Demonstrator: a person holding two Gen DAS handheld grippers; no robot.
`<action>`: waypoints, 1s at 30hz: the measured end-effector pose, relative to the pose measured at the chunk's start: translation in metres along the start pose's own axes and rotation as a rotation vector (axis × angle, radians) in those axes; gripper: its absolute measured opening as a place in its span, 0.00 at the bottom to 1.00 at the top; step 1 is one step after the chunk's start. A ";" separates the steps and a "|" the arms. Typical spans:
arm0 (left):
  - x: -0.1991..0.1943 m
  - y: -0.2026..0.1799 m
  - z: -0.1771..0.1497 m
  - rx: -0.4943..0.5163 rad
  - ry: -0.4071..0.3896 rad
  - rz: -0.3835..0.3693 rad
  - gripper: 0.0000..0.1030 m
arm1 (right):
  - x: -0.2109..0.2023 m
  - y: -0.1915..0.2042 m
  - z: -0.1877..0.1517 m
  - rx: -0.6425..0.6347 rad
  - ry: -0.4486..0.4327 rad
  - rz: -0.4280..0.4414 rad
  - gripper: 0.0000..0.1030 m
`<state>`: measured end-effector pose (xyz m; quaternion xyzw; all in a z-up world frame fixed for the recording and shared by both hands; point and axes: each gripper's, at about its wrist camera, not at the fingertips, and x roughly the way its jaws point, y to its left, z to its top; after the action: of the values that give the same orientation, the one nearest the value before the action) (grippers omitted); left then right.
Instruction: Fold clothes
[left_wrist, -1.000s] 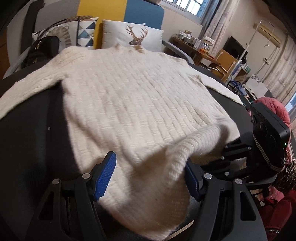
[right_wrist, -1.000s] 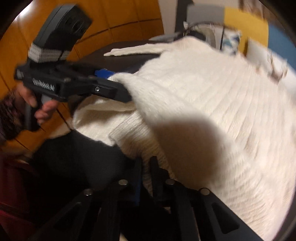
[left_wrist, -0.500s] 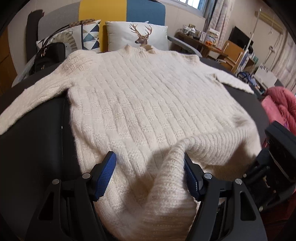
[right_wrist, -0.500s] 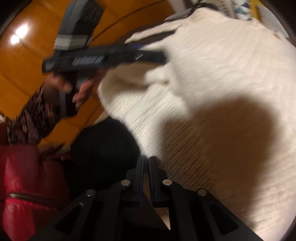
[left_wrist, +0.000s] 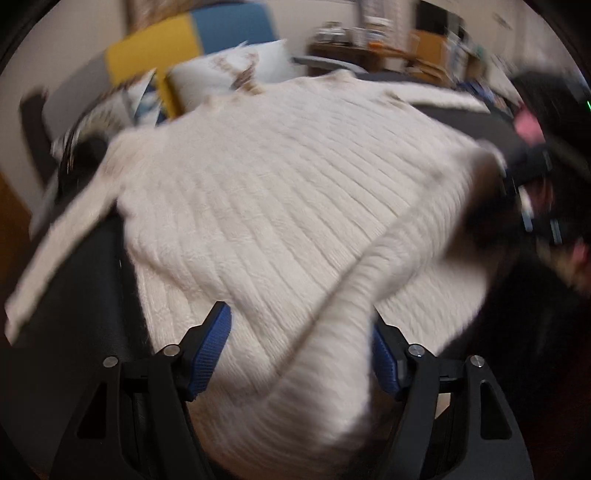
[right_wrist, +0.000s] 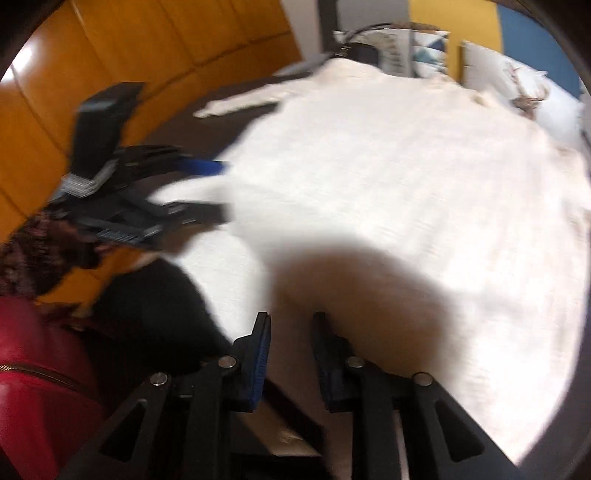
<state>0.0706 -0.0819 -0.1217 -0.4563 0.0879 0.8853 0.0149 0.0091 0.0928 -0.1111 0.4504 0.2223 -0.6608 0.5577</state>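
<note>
A cream knitted sweater (left_wrist: 277, 203) lies spread flat on a dark table (left_wrist: 85, 295), neck towards the far pillows. My left gripper (left_wrist: 297, 354) is open, its blue pads wide apart on either side of a bunched ridge of the near hem. From the right wrist view, the left gripper (right_wrist: 221, 190) straddles the sweater (right_wrist: 406, 184) at its left edge. My right gripper (right_wrist: 291, 332) is open by a small gap, with shadowed hem fabric between its fingers. In the left wrist view, the right gripper (left_wrist: 509, 177) is a blur at the sweater's right corner.
Deer-print and patterned pillows (left_wrist: 240, 70) lean on a yellow and blue chair back (left_wrist: 166, 48) beyond the table. A black bag (left_wrist: 85, 155) sits at the far left. A wooden wall (right_wrist: 110, 55), a red padded garment (right_wrist: 37, 387) and a patterned sleeve (right_wrist: 37, 251) are at the left.
The right gripper's fingers have parted from nearly shut to a small gap. Both views swung and blurred. The hem ridge between the left fingers has stretched out towards the right corner.
</note>
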 end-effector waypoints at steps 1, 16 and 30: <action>-0.002 -0.006 -0.004 0.050 -0.014 0.029 0.79 | -0.002 -0.001 0.001 -0.015 0.006 -0.054 0.19; 0.015 0.000 0.002 0.139 -0.071 0.227 1.00 | -0.023 -0.049 -0.006 0.026 0.006 -0.318 0.19; -0.006 -0.008 -0.028 0.056 0.044 0.067 1.00 | -0.036 -0.072 -0.019 0.140 0.005 -0.194 0.22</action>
<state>0.0980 -0.0784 -0.1337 -0.4719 0.1282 0.8723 -0.0039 -0.0530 0.1476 -0.1058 0.4661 0.2195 -0.7244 0.4580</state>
